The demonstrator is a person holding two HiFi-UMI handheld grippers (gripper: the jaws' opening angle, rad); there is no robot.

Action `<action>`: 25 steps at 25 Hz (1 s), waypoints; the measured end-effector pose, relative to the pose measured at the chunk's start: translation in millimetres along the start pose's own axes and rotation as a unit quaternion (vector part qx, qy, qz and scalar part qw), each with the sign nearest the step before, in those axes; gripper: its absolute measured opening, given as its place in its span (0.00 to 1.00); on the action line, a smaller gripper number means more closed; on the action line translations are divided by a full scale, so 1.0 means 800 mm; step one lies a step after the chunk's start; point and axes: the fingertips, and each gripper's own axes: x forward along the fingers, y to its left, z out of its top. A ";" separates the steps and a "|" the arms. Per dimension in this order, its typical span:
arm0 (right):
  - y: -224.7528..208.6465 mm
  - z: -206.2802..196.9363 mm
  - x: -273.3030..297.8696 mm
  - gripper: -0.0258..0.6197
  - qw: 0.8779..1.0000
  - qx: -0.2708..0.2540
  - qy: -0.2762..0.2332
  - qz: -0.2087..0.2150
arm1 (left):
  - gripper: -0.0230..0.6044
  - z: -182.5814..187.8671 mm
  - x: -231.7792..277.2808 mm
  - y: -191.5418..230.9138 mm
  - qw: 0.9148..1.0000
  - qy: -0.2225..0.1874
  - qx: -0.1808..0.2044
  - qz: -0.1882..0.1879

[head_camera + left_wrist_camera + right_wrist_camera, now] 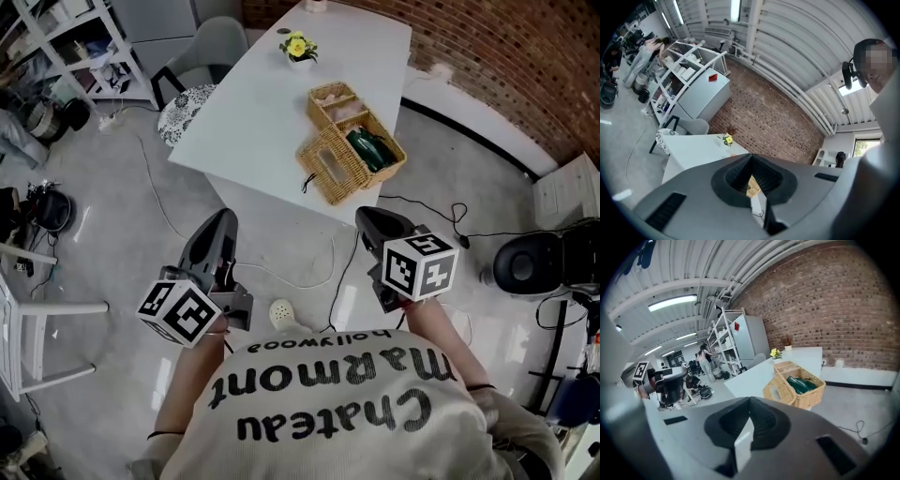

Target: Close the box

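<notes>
I find both tools pressed together with nothing between the jaws. The left gripper (223, 221) and right gripper (373, 219) hang over the floor, well apart from the table (253, 112). The box (361, 173) sits at the table's near edge. Its lid (328, 167) is swung open, with a green item (370, 150) visible inside. A flower (297, 45) stands farther back.

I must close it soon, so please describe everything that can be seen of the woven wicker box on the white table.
The tan woven wicker box stands open near the front edge of the white table. It has two compartments: the larger holds a dark green thing, and the smaller, farther one holds something pale. Its flat lid, which has an oval hole, hangs tilted outward along the near side.
</notes>
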 end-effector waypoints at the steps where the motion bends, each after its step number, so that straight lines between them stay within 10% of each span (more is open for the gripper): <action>1: 0.002 0.004 0.011 0.04 1.000 0.003 -0.001 -0.002 | 0.04 0.006 0.006 0.009 1.000 0.002 -0.003 -0.001; 14: 0.002 -0.065 0.179 0.04 0.978 0.192 0.067 -0.041 | 0.04 0.067 0.001 0.155 0.999 0.016 -0.010 0.047; 25: -0.047 -0.078 0.254 0.13 0.962 0.158 0.103 -0.199 | 0.04 0.083 -0.052 0.227 0.993 -0.018 -0.037 0.115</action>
